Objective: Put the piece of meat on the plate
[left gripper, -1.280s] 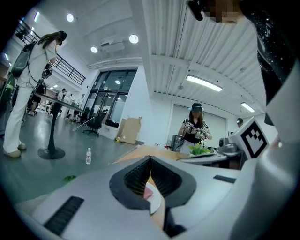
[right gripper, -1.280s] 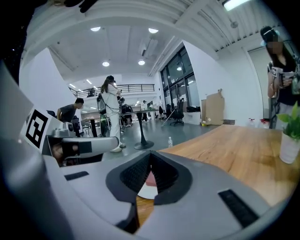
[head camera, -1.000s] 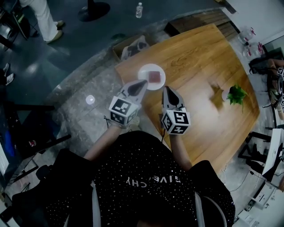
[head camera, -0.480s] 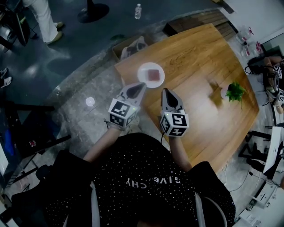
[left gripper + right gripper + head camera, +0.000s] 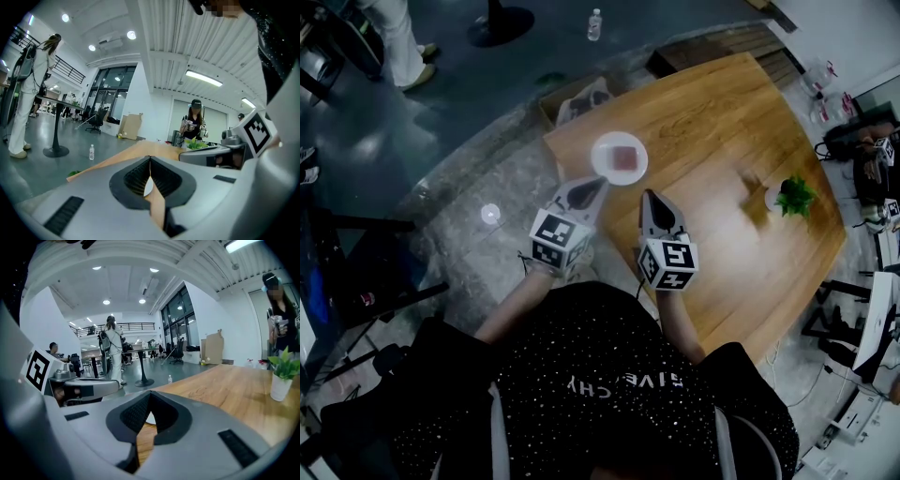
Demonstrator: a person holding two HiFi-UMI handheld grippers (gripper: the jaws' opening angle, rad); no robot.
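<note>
Head view: I see left gripper (image 5: 598, 182) and right gripper (image 5: 651, 195) both clenched, empty, just short of plate (image 5: 600, 148). Nothing shifts over last second (hands idle). Meat (image 5: 625, 158) already lies on plate; I judge task done.

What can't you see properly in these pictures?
Head view: the reddish-brown piece of meat is too small to tell its kind.
Left gripper view: the shut jaws of the left gripper hide all but a sliver of the round white plate, and the meat entirely.
Right gripper view: the right gripper does the same.
</note>
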